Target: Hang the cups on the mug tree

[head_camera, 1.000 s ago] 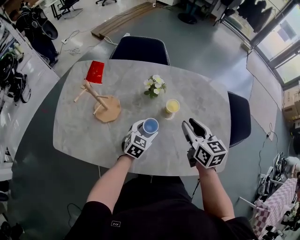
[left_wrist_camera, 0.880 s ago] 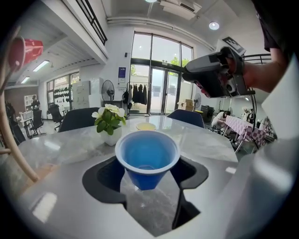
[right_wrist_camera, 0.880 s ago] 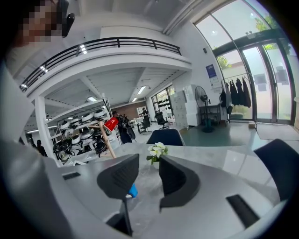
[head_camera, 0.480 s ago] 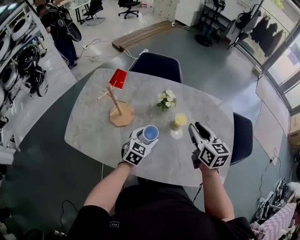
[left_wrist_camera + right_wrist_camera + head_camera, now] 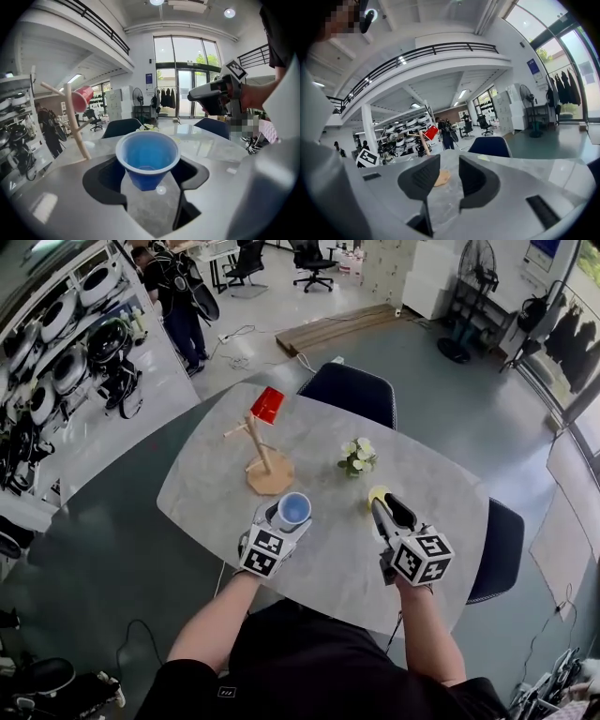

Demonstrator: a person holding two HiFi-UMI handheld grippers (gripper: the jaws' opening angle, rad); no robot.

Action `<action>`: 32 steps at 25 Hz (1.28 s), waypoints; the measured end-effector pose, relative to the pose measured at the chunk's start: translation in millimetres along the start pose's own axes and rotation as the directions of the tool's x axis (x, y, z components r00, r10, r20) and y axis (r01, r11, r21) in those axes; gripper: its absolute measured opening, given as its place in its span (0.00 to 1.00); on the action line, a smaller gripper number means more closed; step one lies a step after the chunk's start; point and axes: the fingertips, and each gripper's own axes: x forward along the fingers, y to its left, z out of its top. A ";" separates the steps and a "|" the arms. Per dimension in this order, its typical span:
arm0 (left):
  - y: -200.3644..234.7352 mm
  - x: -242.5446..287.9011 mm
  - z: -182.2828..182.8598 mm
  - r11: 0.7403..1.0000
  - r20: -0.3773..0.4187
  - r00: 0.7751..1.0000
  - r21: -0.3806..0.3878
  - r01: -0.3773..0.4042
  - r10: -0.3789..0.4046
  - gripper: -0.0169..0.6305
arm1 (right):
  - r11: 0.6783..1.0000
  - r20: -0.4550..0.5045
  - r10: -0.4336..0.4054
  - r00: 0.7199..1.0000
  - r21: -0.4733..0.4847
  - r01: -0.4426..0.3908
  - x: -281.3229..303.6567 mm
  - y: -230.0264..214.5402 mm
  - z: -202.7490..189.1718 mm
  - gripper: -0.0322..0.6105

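Left claw clenched on blue cup, mouth up, apparently lifted off the desk, just near of the mug tree. Right claw released, jaws a little apart, nothing between.

Step in hand, judged: bringing blue cup to a free peg. Keep the squeeze on the cup wall firm but not crushing; thin plastic by the look. Carry far and slightly left, roll the wrist until the mouth faces the bare peg on the left, then slide on along the peg's line, not across it. Come in from the near-left side, away from red cup already seated over the top of the tree. Push gently: light wooden stand, likely to tip or skate.

Around: flowers right of the tree; yellow cup at the right claw's tips, partly hidden; dark chair at the far edge. Nothing on the short path from blue cup to tree. Main hazards: knocking red cup, nudging the base.
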 end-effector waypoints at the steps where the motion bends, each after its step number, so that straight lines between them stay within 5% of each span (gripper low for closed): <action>1: 4.7 -4.6 -1.0 1.000 -0.004 1.000 -0.009 -0.015 0.015 0.50 | 1.000 -0.004 0.010 1.000 0.002 -0.010 3.0 1.3 -1.4 0.25; 12: 85.8 -40.0 -22.5 0.992 -0.026 0.994 -0.060 -0.109 0.108 0.50 | 0.995 -0.013 0.094 0.996 -0.022 -0.094 59.8 60.0 14.7 0.24; 23: 167.3 -51.9 -64.5 1.000 -0.102 0.995 -0.005 -0.018 0.017 0.50 | 0.999 -0.017 0.040 0.999 -0.009 -0.040 137.7 128.1 16.7 0.23; 32: 185.1 -33.0 -93.9 0.998 -0.195 0.979 -0.002 0.060 -0.059 0.50 | 0.999 -0.081 0.027 0.996 -0.023 -0.029 155.6 151.1 0.4 0.22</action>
